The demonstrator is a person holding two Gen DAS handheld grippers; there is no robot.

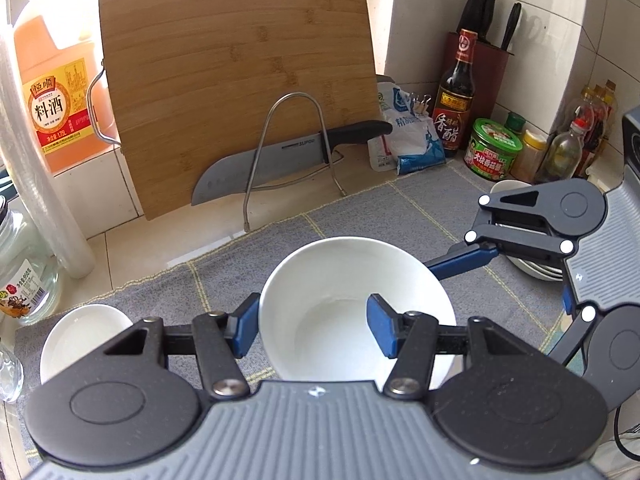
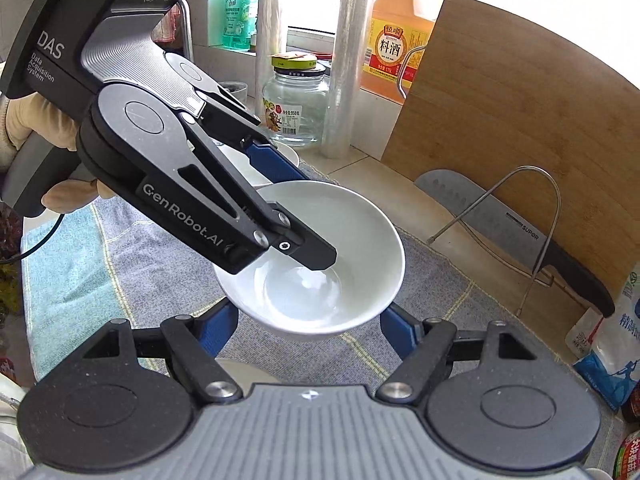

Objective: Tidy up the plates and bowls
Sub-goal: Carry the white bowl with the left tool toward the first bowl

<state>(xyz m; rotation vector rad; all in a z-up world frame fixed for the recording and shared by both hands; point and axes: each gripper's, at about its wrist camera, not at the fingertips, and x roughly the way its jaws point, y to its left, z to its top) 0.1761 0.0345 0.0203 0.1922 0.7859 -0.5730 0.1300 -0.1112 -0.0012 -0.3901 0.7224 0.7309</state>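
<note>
A white bowl [image 1: 340, 304] hangs over the grey mat [image 1: 400, 216]. My left gripper [image 1: 312, 324] is shut on its wall, with one blue pad [image 1: 382, 328] inside and the other on the outside. The right wrist view shows the same grip: my left gripper [image 2: 300, 212] reaches into the bowl [image 2: 340, 240] from the upper left. My right gripper [image 2: 310, 326] stands open just below the bowl, and its pads press on nothing. From the left it shows as my right gripper [image 1: 498, 284] beside the bowl, above a stack of white plates [image 1: 536, 272]. A small white dish [image 1: 80, 336] lies at the mat's left end.
A bamboo cutting board [image 1: 240, 92] leans on the wall with a knife [image 1: 280, 156] in a wire rack before it. An orange jug [image 1: 52, 92], a glass jar [image 2: 296, 100], a vinegar bottle [image 1: 456, 92], a salt bag [image 1: 412, 136] and small jars line the back. Another white bowl [image 1: 506, 188] sits far right.
</note>
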